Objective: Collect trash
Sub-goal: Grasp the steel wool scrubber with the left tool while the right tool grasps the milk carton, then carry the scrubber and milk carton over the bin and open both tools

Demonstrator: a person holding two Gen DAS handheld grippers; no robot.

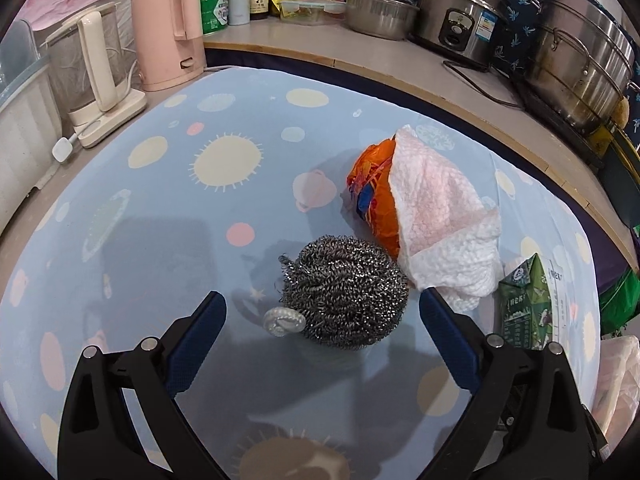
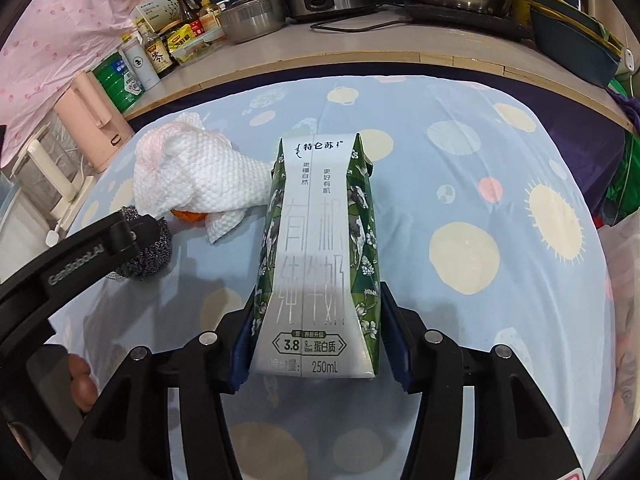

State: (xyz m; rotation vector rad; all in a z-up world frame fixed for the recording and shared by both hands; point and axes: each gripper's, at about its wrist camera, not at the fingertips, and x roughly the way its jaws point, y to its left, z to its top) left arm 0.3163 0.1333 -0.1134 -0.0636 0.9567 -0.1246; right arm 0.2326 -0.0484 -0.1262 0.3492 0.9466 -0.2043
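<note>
Between right fingers [image 2: 394, 344], milk carton [image 2: 316, 252]

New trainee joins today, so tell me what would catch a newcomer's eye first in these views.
The green-and-white milk carton fills the right wrist view, clamped between the right gripper fingers. In the left view, a steel wool scrubber sits between the open left gripper fingers, with an orange wrapper under a crumpled paper towel behind.

orange wrapper [image 1: 370, 196] half under paper towel [image 1: 436, 216], steamer pot [image 1: 580, 64] cropped
</note>
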